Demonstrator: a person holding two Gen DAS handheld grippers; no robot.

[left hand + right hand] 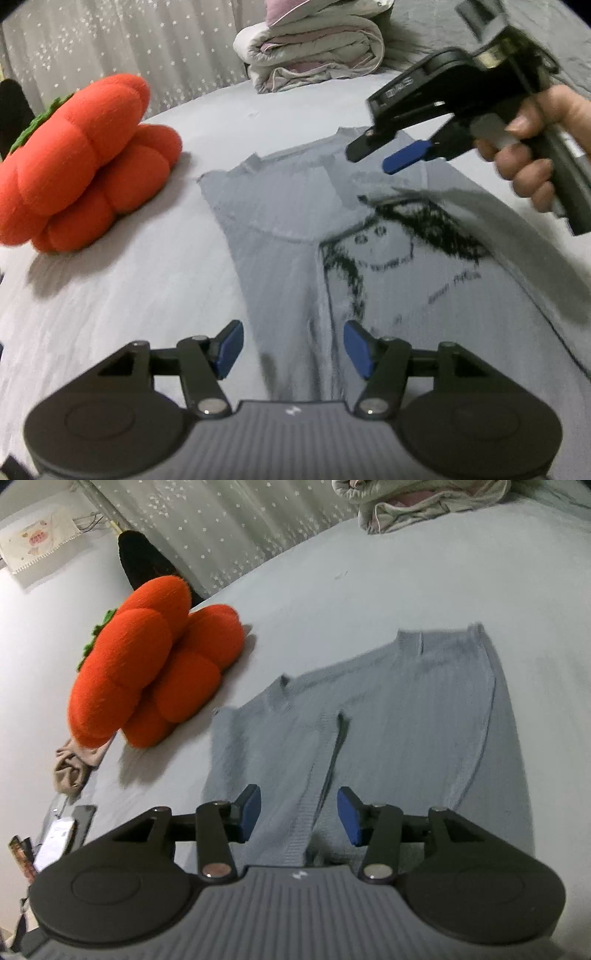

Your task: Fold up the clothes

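My grey ribbed knit top (280, 206) carries a black sketchy drawing with small black writing. It lies on the pale lilac-grey bed sheet (122, 295). The plush cushion (81, 162) is bright orange-red with a green edge. My left gripper (293, 349) and my right gripper (299, 814) are black, with blue pads (231, 349). The curtain (207, 528) is grey with small white stars.

Orange plush pumpkin (81, 158) on pale bedsheet (110, 295) — folded quilts (310, 48) behind, starry curtain (122, 48) at back.

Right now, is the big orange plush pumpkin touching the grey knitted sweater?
Apart. The right wrist view shows bare bedsheet between the orange plush pumpkin and the grey knitted sweater; the left wrist view shows that gap too.
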